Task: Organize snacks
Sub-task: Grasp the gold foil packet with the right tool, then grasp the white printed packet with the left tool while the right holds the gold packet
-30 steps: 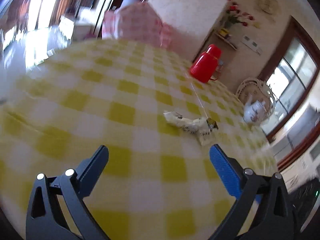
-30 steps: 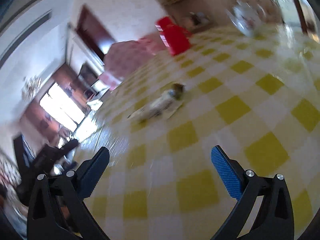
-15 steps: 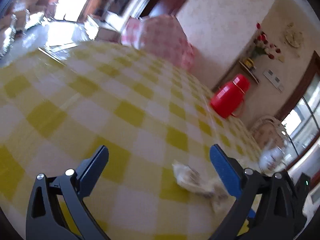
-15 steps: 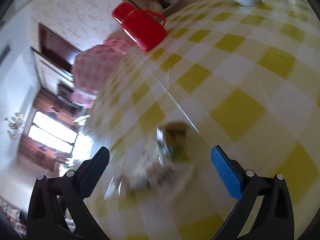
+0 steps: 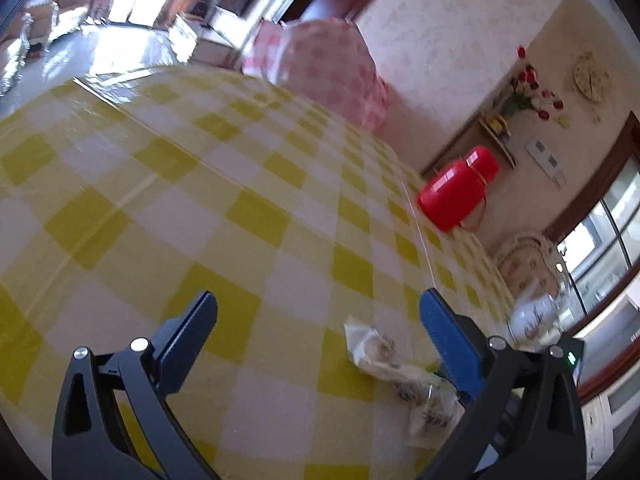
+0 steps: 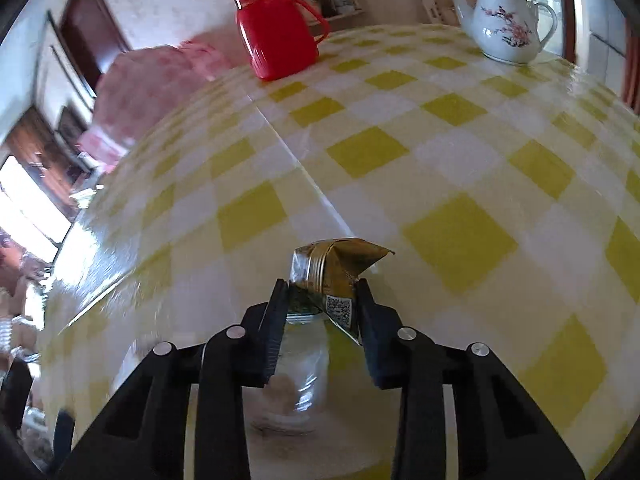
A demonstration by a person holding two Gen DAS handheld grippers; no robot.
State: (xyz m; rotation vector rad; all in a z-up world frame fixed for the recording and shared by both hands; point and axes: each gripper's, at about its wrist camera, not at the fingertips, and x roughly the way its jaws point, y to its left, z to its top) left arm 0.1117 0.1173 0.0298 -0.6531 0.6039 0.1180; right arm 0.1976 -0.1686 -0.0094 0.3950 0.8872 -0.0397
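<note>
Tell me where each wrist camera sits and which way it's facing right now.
Left wrist: on the left gripper, angled down across the checked table toward the thermos; its open fingers frame the view, snack packet low by the blue finger.
Right wrist: on the right gripper, angled down over the table; its fingers are shut on the packet's end.
Shared: packet, red thermos, teapot, table.
</note>
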